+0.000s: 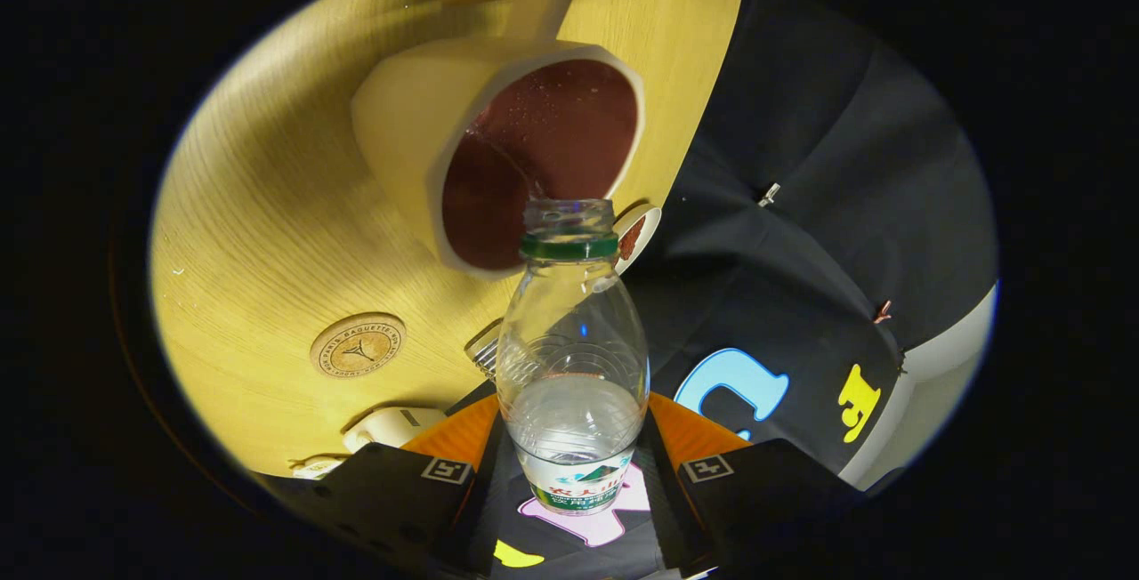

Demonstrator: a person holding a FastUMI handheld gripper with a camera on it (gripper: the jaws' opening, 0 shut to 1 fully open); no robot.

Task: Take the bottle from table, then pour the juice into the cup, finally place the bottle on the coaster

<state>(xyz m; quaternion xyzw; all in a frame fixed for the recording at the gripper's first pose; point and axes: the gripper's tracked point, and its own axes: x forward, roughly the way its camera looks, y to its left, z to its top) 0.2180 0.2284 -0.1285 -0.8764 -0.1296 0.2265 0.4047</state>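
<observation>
Gripping the clear plastic bottle (572, 358) by its lower body, the jaws of the gripper (574, 473) press on it from both sides. Label print too small to make out. Uncapped, green neck ring, little liquid left inside. Its mouth sits at the rim of the cream ceramic cup (498, 144) with dark red interior. Round cork coaster (358, 345), ring of unreadable lettering, lies on the yellow wooden worktop (267, 206) beside the bottle.

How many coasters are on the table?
1: the round coaster lies on the wooden table, beside the cup, away from the bottle the tool grips.
</observation>
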